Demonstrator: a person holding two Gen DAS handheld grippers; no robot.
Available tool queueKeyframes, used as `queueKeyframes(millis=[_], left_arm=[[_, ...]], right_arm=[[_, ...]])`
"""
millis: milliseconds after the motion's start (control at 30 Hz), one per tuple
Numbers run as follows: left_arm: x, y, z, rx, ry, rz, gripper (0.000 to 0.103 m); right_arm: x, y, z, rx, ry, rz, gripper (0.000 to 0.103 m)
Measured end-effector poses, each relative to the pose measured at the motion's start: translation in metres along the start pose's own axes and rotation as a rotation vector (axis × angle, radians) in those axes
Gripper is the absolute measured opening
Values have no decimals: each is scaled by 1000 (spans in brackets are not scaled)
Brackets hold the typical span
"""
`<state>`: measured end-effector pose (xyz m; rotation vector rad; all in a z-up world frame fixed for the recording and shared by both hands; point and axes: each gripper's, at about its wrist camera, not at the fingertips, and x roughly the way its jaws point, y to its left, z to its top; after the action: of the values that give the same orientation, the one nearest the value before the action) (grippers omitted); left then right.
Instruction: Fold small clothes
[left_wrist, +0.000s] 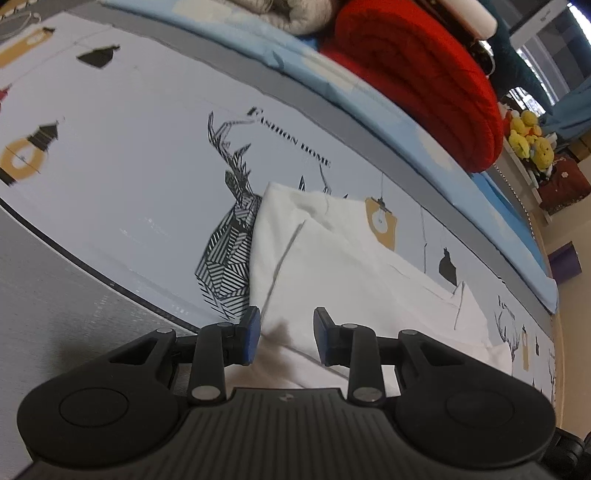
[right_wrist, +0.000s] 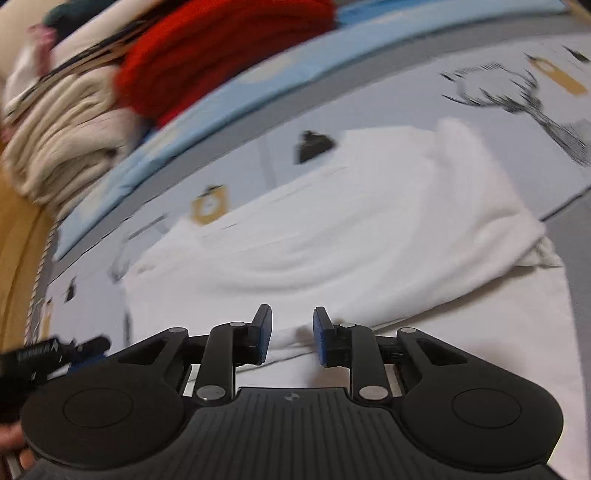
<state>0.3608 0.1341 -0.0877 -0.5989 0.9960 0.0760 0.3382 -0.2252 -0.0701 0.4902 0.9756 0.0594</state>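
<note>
A partly folded white garment lies on the printed bed sheet, near the red blanket at the far side, while the left gripper and right gripper hover at its near edge, both jaws apart and holding nothing.
</note>
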Motion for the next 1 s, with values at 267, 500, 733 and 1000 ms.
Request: queueKeyframes(millis=[267,500,733,1000], left_arm=[[32,10,-2,-116,63,-5,32],[26,6,-6,-166,41,45,32],[36,14,-12,-218,77,26,32],[37,17,-14,-277,41,17,18]], right_arm=[[8,-37,16,119,39,-47,25],[5,-47,25,164,26,-64,25],[5,-48,24,177,35,-89,25],[10,-46,23,167,46,-100,25]])
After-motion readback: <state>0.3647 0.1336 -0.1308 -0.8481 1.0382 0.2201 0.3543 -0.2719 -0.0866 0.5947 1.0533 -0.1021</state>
